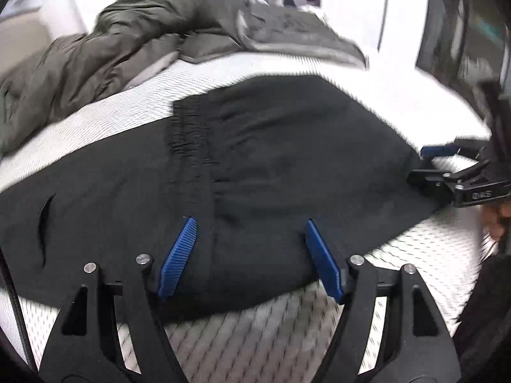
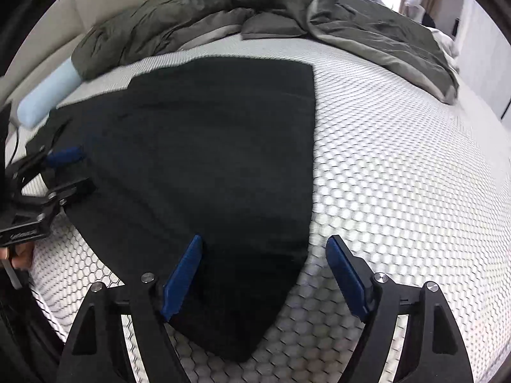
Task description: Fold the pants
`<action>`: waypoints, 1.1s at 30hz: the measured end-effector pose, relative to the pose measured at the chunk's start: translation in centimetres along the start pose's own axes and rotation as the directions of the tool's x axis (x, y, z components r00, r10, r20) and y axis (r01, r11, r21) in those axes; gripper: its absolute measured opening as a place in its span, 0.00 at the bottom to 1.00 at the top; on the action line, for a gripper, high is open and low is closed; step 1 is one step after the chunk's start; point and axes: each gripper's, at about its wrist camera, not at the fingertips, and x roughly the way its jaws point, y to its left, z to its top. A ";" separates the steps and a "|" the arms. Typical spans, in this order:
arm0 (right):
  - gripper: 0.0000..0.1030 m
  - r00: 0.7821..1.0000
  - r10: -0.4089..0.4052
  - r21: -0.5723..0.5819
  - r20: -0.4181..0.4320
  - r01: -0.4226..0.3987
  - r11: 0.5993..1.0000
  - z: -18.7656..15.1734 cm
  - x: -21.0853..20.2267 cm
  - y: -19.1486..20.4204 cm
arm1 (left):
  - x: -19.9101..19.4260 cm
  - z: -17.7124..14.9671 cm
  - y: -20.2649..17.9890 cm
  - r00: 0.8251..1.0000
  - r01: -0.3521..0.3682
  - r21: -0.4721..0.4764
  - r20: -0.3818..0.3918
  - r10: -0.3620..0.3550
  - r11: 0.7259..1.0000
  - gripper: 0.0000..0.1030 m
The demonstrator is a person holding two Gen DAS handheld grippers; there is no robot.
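Observation:
Black pants point(image 1: 255, 159) lie folded flat on a white mattress point(image 1: 255, 335) with a honeycomb weave. My left gripper point(image 1: 250, 221) hovers over the near edge of the pants with its blue pads point(image 1: 179, 255) spread apart, pressing on nothing. The elastic waistband point(image 1: 188, 127) runs up from between them. In the right wrist view the pants point(image 2: 207, 143) form a dark wedge. My right gripper point(image 2: 265, 237) is open at the near right corner, one pad over the cloth, the other over bare mattress point(image 2: 383, 159). Each gripper shows in the other's view, the right gripper point(image 1: 424, 166) and the left gripper point(image 2: 70, 169), both at the pants' edge.
A rumpled olive duvet point(image 2: 255, 9) is heaped along the far side of the bed. A pale blue roll point(image 2: 48, 95) lies at the far left by a beige headboard. A dark panel point(image 1: 463, 25) stands at the right. A hand point(image 2: 19, 255) holds the left gripper.

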 end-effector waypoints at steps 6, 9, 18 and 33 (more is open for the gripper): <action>0.86 0.991 0.068 0.081 0.117 -0.077 0.994 -1.1 -3.5 -1.2 | -9.0 -3.3 9.3 0.985 -0.067 -0.381 0.124 0.123 0.922 0.89; 0.86 0.988 0.089 0.075 0.128 -0.099 0.992 -1.3 -4.1 -0.7 | -11.6 -5.3 14.4 0.971 -0.080 -0.535 0.150 0.188 0.841 0.99; 0.86 0.987 0.111 -0.007 0.113 -0.111 0.994 -1.2 -3.7 2.0 | -9.4 -9.4 26.4 0.982 0.044 -0.854 0.133 0.136 0.519 0.61; 0.86 0.987 0.131 -0.020 0.094 -0.130 0.991 -1.1 -3.1 2.4 | -13.2 4.0 14.9 0.931 -0.094 -0.557 0.244 0.271 0.825 0.02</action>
